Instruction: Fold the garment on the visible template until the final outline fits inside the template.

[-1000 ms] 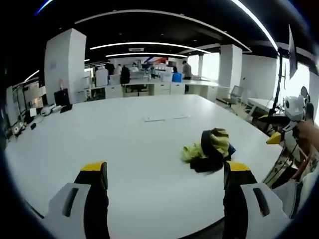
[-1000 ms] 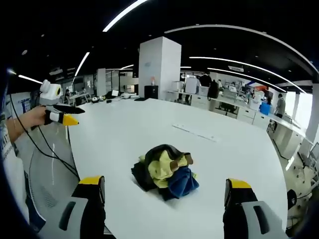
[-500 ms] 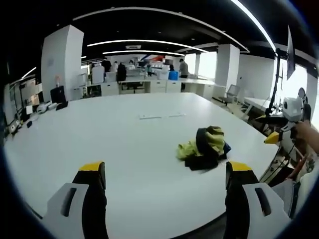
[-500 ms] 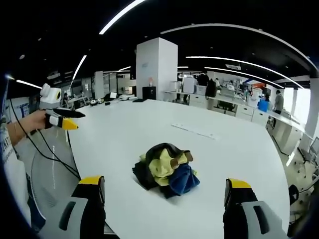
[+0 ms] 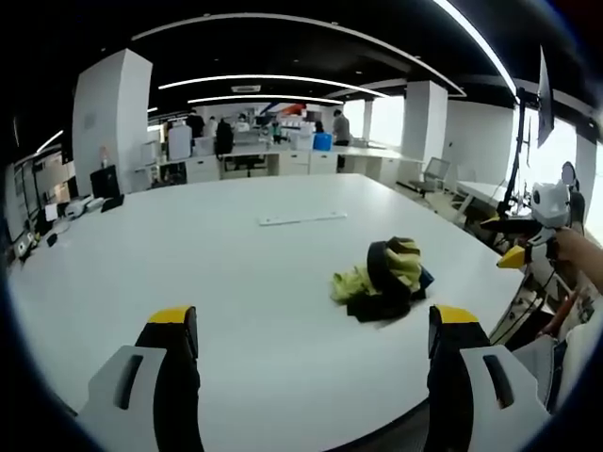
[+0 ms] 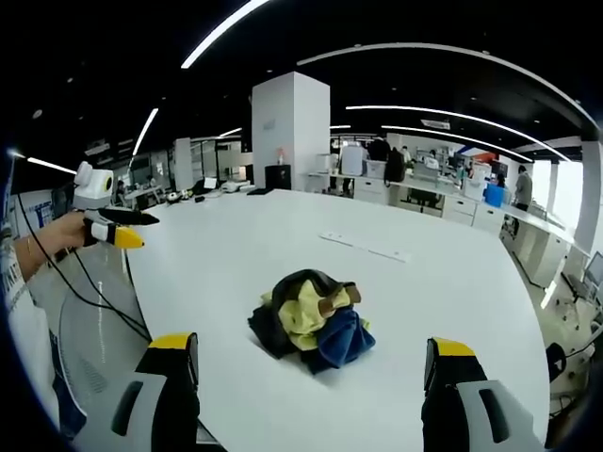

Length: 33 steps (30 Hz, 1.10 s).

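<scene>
A crumpled garment [image 5: 386, 279] in yellow, black and blue lies bunched in a heap on the large white table [image 5: 217, 282]. In the right gripper view the same garment [image 6: 308, 320] sits ahead, between the jaws but well beyond them. My left gripper [image 5: 306, 330] is open near the table's front edge, with nothing between its yellow-tipped jaws. My right gripper [image 6: 306, 353] is open too, over the table edge. Each gripper also appears in the other's view, held in a hand: the right gripper [image 5: 528, 235] and the left gripper [image 6: 105, 224]. Thin tape strips [image 6: 363, 247] mark the table beyond the garment.
The same tape strips [image 5: 301, 217] lie mid-table. Small devices [image 5: 71, 205] sit at the table's far left edge. An open office with desks, chairs, pillars and distant people surrounds the table. A cable [image 6: 80, 287] hangs from the left gripper.
Both views have shifted slightly with the hands. The garment lies in the same heap and both grippers stay open.
</scene>
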### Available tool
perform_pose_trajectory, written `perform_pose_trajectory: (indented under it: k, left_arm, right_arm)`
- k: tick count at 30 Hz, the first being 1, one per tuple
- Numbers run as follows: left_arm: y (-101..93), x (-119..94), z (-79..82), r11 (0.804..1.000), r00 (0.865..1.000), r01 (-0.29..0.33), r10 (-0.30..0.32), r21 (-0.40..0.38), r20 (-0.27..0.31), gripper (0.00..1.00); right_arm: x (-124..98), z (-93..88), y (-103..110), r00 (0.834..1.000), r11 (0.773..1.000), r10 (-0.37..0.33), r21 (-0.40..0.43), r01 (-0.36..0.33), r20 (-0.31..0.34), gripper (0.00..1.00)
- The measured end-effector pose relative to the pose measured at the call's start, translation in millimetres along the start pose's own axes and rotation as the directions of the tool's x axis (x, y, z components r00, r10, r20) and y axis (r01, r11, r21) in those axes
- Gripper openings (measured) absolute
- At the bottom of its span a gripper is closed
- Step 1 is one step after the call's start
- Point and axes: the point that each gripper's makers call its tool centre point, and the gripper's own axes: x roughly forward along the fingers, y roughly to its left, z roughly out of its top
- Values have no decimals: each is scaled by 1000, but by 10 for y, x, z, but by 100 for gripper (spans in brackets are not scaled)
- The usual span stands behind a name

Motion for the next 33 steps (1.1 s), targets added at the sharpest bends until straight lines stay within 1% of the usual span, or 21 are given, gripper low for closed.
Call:
perform_pose_trajectory:
  k: [2,5,6,8,11,13,14,15,16,17,19,21,23,24,27,28,30,32,33]
  left_arm:
    - [21,-7,29,1000,1000,-11,11,10,15,98]
    - [32,-11,54,1000,1000,-12,12,12,23,98]
    - [39,-5,61,1000,1000,-11,11,9,24,98]
    - [51,10,73,1000,1000,-9,9,7,24,97]
    - [44,33,86,1000,1000,2,-2,12,18,96]
    - [16,56,105,1000,999,22,-22,16,28,94]
    - [5,67,120,1000,999,29,-29,10,36,92]
    - [-43,94,168,999,996,53,-52,-5,68,90]
    - [-74,111,188,997,994,75,-74,-13,79,88]
    - [-115,137,204,994,991,106,-103,-29,83,86]
    - [-122,179,218,993,991,111,-109,-26,79,85]
    - [-150,244,234,992,990,124,-123,-3,70,83]
    - [-194,297,249,990,988,138,-139,13,62,82]
    - [-231,337,272,987,985,155,-157,29,66,82]
    - [-297,442,291,979,978,199,-201,32,61,78]
    - [-334,470,280,974,973,224,-225,33,50,76]
    - [-329,570,296,971,970,236,-237,32,51,72]
    - [-364,633,305,963,962,266,-268,31,51,67]
    - [-368,665,302,962,961,273,-274,26,44,65]
  right_arm:
    - [-1,0,-20,1000,1000,-5,1,5,0,99]
    - [-3,-4,-38,1000,1000,-2,9,2,-4,99]
    - [-3,-4,-36,1000,1000,11,27,-11,-2,99]
    - [-9,43,-25,999,996,33,87,-36,32,99]
    - [-36,65,-78,998,995,28,95,-32,48,99]
    - [-38,50,-117,999,995,29,93,-33,46,99]
    - [-28,44,-108,999,995,33,91,-37,43,99]
    - [-5,27,-99,999,995,42,93,-45,33,99]
    - [9,22,-95,998,994,46,94,-49,31,99]
    - [36,17,-95,998,994,49,97,-52,29,99]
    - [73,14,-111,999,994,46,99,-49,28,99]
    - [126,27,-138,998,994,42,96,-46,37,99]
    - [184,39,-178,998,994,49,95,-52,37,95]
    - [210,32,-187,998,995,57,86,-59,32,91]
    - [304,-4,-235,998,996,60,72,-61,25,86]
    - [316,-8,-237,998,995,63,76,-65,25,85]
    - [374,-38,-237,996,989,86,114,-89,25,82]
    - [422,-70,-242,996,987,91,129,-93,21,77]
    - [433,-77,-242,996,987,91,128,-93,19,75]
